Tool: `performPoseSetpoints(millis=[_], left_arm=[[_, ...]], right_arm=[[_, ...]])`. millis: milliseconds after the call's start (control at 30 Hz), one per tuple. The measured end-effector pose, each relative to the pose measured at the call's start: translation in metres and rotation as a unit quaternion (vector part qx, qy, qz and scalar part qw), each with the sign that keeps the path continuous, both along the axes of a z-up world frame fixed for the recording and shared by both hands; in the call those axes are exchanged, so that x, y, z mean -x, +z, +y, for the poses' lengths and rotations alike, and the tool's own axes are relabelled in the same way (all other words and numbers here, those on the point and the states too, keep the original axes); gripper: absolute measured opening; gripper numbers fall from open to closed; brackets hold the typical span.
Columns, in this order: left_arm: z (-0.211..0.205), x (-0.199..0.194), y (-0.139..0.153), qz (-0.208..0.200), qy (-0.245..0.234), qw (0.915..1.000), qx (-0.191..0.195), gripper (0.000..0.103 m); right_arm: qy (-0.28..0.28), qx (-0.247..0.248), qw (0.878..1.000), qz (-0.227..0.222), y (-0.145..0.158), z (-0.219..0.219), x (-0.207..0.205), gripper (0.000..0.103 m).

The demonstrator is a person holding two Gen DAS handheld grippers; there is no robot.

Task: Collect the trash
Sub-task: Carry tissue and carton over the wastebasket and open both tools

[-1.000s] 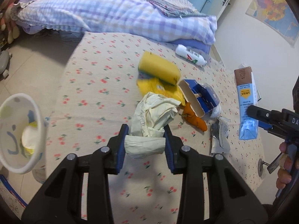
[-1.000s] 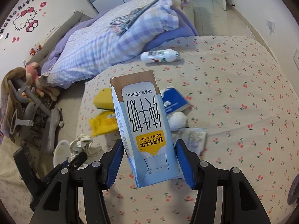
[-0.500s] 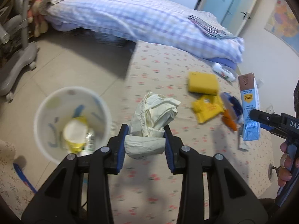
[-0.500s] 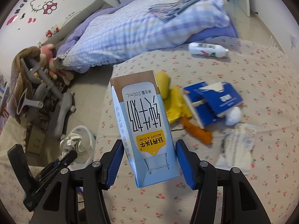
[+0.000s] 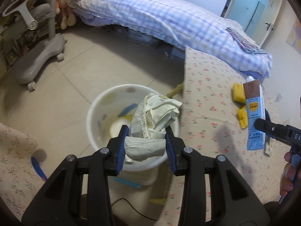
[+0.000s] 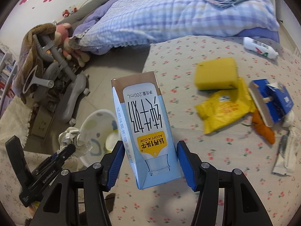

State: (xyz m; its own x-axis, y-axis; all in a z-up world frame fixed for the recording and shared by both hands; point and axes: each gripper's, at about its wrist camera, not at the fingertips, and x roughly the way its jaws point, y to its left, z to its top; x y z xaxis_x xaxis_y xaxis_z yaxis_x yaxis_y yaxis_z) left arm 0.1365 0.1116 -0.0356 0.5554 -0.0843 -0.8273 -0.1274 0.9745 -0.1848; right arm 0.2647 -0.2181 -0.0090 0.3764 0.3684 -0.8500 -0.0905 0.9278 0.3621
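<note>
Left tongs (image 5: 146, 146) are clamped tight on a crumpled wad of pale paper (image 5: 152, 120), and that wad hangs right over the mouth of the white trash bin (image 5: 97, 103) on the tiled floor. Inside the bin, behind the wad, something round and pale sits at the bottom. From the right wrist camera the same left tongs (image 6: 72, 147) show low on the left, paper at their tip, bin rim just beyond.

Right tongs (image 6: 150, 166) grip a light-blue milk carton (image 6: 144, 124) by its sides, printing upside down, brown end pointing away. It is held in the air above the cherry-print cloth (image 6: 188, 60), off to the right of the left tongs.

Ahead and right of the carton, on the cloth: a yellow sponge (image 6: 216, 74) overlapping a yellow wrapper (image 6: 222, 111), then a torn blue box (image 6: 270, 101) with an orange scrap (image 6: 263, 130) at its near edge. A crinkled white wrapper (image 6: 286, 158) lies at the far right, and a white bottle (image 6: 258, 48) rests well beyond, near the checked quilt (image 6: 169, 13).
</note>
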Motion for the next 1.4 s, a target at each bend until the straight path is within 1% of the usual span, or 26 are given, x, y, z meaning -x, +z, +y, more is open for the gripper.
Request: performPoseSetpoints(millis=[33,67,100,133,167,200,300,400,533,733,800,867,900,933,1033,1233,1333,1400], left_arm=[[0.004,0.0,-0.001,0.003,0.005,0.9999,-0.009,0.047],[0.008,0.0,-0.003,0.011,0.009,0.9998,-0.014,0.056],[0.015,0.0,-0.006,0.022,0.015,0.9995,-0.016,0.063],[0.02,0.001,-0.008,0.029,0.024,0.9991,-0.019,0.067],[0.026,0.002,-0.009,0.036,0.033,0.9986,-0.021,0.076],[0.031,0.004,-0.011,0.041,0.044,0.9979,-0.023,0.081],[0.045,0.009,-0.013,0.05,0.066,0.9962,-0.026,0.086],[0.055,0.015,-0.015,0.055,0.076,0.995,-0.034,0.089],[0.063,0.02,-0.018,0.059,0.082,0.9941,-0.04,0.089],[0.075,0.03,-0.02,0.061,0.087,0.9928,-0.057,0.09],[0.08,0.031,-0.021,0.062,0.088,0.9925,-0.059,0.091],[0.083,0.033,-0.021,0.063,0.09,0.9921,-0.061,0.093],[0.085,0.033,-0.021,0.063,0.091,0.992,-0.061,0.094],[0.085,0.033,-0.021,0.063,0.091,0.992,-0.06,0.094],[0.086,0.034,-0.02,0.061,0.092,0.9921,-0.06,0.094],[0.081,0.033,-0.018,0.059,0.088,0.993,-0.054,0.095],[0.077,0.032,-0.016,0.059,0.083,0.9938,-0.045,0.096],[0.073,0.03,-0.015,0.06,0.078,0.9944,-0.039,0.102]], right_arm=[[0.006,-0.001,1.0,0.0,-0.002,0.009,-0.001,0.058],[0.011,-0.002,1.0,0.0,-0.003,0.015,-0.002,0.058],[0.016,-0.003,1.0,0.0,-0.005,0.022,-0.003,0.058],[0.023,-0.003,1.0,0.0,-0.007,0.032,-0.004,0.058],[0.028,-0.002,1.0,0.0,-0.008,0.039,-0.004,0.058],[0.034,0.0,0.999,-0.001,-0.01,0.048,-0.005,0.058],[0.048,0.002,0.999,-0.003,-0.016,0.068,-0.006,0.058],[0.059,0.0,0.998,-0.002,-0.021,0.084,-0.007,0.058],[0.069,-0.002,0.998,-0.001,-0.027,0.098,-0.009,0.058],[0.092,0.0,0.996,-0.013,-0.031,0.122,-0.01,0.059],[0.104,-0.015,0.994,-0.017,-0.031,0.127,-0.011,0.06],[0.115,-0.033,0.992,-0.023,-0.03,0.131,-0.012,0.065],[0.117,-0.034,0.992,-0.026,-0.028,0.13,-0.012,0.07],[0.118,-0.031,0.992,-0.034,-0.026,0.131,-0.011,0.073],[0.121,-0.011,0.992,-0.042,-0.024,0.131,-0.009,0.074],[0.11,0.002,0.993,-0.039,-0.023,0.119,-0.008,0.074],[0.102,0.009,0.994,-0.041,-0.02,0.108,-0.007,0.075],[0.096,0.016,0.994,-0.043,-0.016,0.098,-0.005,0.075]])
